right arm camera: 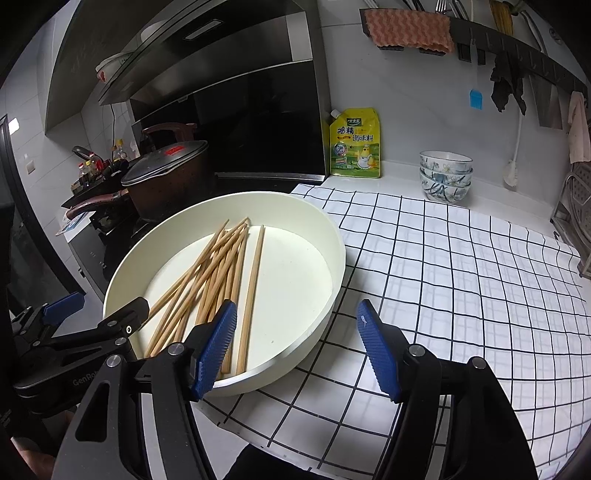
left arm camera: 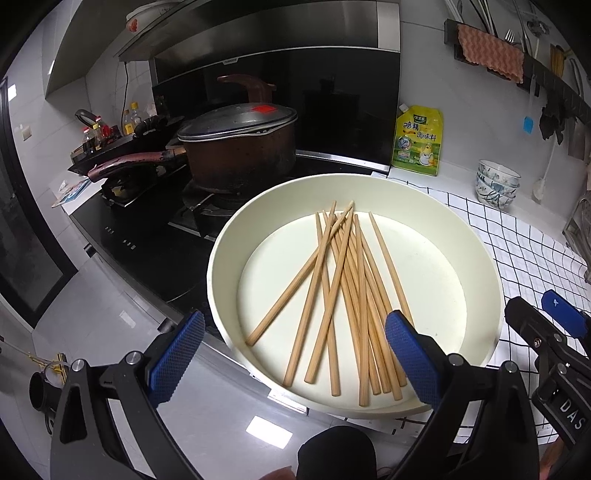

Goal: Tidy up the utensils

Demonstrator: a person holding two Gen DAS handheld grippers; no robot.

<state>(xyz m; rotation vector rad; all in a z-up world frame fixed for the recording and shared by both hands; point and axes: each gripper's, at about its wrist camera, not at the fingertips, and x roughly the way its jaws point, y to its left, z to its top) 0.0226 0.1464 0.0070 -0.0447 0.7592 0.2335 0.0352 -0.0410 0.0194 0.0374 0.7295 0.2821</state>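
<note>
Several wooden chopsticks (left arm camera: 343,291) lie fanned out in a round cream tray (left arm camera: 221,258) at the counter's front edge. They also show in the right wrist view (right arm camera: 207,280), in the same tray (right arm camera: 332,236). My left gripper (left arm camera: 295,354) is open and empty, its fingers above the tray's near rim, the right pad over the chopsticks' near ends. My right gripper (right arm camera: 295,350) is open and empty, straddling the tray's right near rim. The right gripper (left arm camera: 554,332) shows at the left wrist view's right edge, and the left gripper (right arm camera: 92,325) at the right wrist view's left edge.
A checked white cloth (right arm camera: 443,277) covers the counter right of the tray. A lidded brown pot (left arm camera: 240,147) sits on the black stove behind it. A yellow seasoning pouch (right arm camera: 354,144) and stacked bowls (right arm camera: 445,177) stand by the wall. Utensils hang on a rail (right arm camera: 498,33).
</note>
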